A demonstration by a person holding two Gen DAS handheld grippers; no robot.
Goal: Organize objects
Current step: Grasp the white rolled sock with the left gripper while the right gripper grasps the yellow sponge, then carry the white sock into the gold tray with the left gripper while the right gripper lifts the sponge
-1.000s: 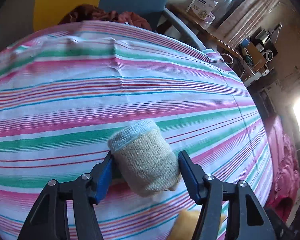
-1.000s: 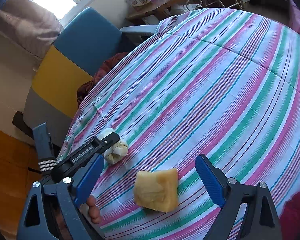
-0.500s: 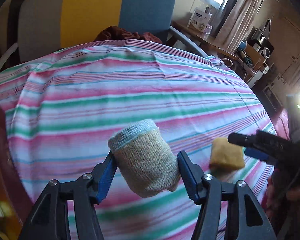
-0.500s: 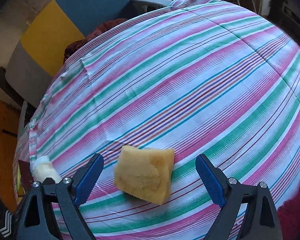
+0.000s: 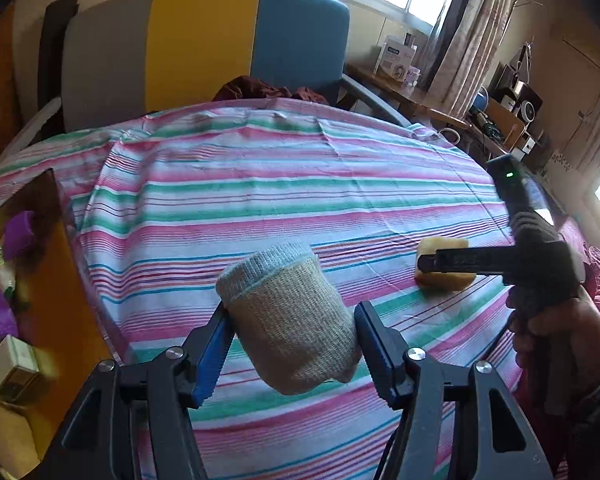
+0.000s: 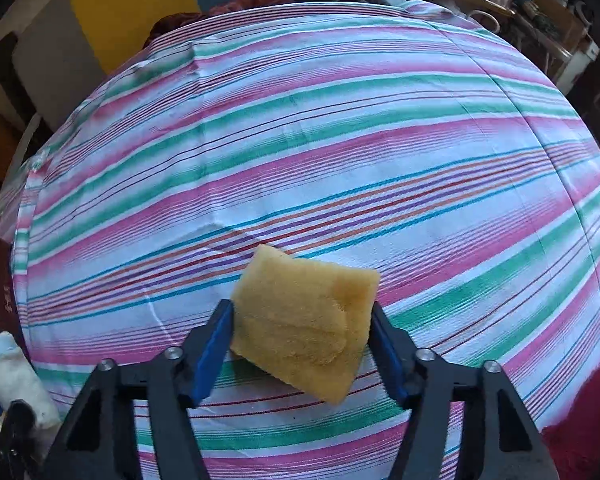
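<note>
My left gripper point(image 5: 292, 332) is shut on a rolled beige sock point(image 5: 288, 320) with a pale blue cuff and holds it above the striped bedsheet point(image 5: 300, 184). The sock also shows at the left edge of the right wrist view point(image 6: 12, 372). My right gripper point(image 6: 300, 332) is shut on a yellow sponge point(image 6: 304, 316), which rests on or just above the sheet point(image 6: 340, 140). In the left wrist view the sponge point(image 5: 444, 266) and the right gripper point(image 5: 432, 260) lie to the right.
An open box point(image 5: 56, 280) at the bed's left edge holds purple items and small cartons. A grey, yellow and blue chair point(image 5: 204, 40) stands behind the bed, with dark red cloth point(image 5: 268, 90) on it. A cluttered desk point(image 5: 440, 100) is at back right.
My right gripper has closed in around the sponge and shut on it. My left gripper, still holding the sock, has pulled back and left, bringing the box into view.
</note>
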